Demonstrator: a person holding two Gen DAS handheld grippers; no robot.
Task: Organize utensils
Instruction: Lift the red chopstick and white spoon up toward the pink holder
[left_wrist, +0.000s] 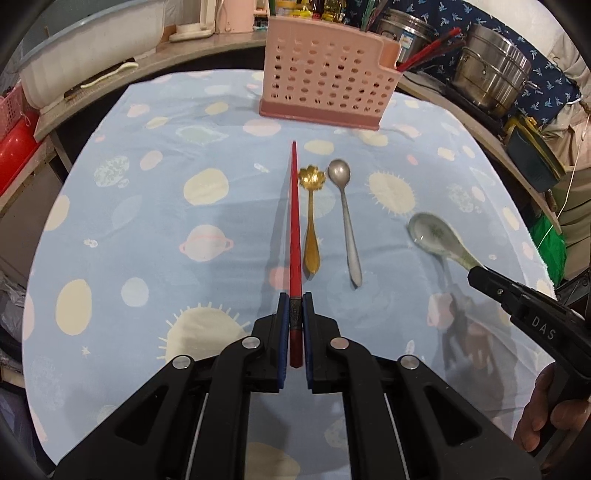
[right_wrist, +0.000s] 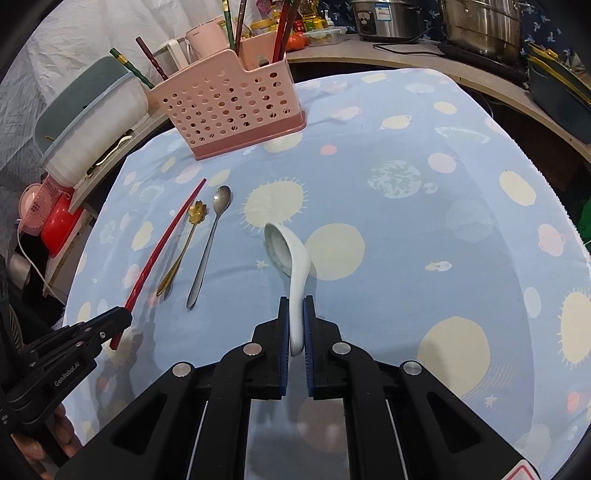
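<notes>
My left gripper (left_wrist: 294, 297) is shut on the thick end of a red chopstick (left_wrist: 294, 221), whose tip points at the pink perforated utensil holder (left_wrist: 325, 74) at the far edge. Right of the chopstick lie a gold flower spoon (left_wrist: 312, 218) and a silver spoon (left_wrist: 345, 218) on the blue cloth. My right gripper (right_wrist: 296, 301) is shut on the handle of a white ceramic spoon (right_wrist: 286, 254), its bowl tilted toward the cloth. In the right wrist view the holder (right_wrist: 229, 107) stands at the upper left with several chopsticks in it, and the left gripper (right_wrist: 123, 317) shows at lower left with the red chopstick (right_wrist: 162, 251).
A white tub (left_wrist: 92, 48) sits at the far left, steel pots (left_wrist: 491, 74) at the far right on the counter. A red bowl (right_wrist: 61, 229) and pink basket sit below the table's left edge. A person's hand (left_wrist: 543, 413) holds the right gripper's handle.
</notes>
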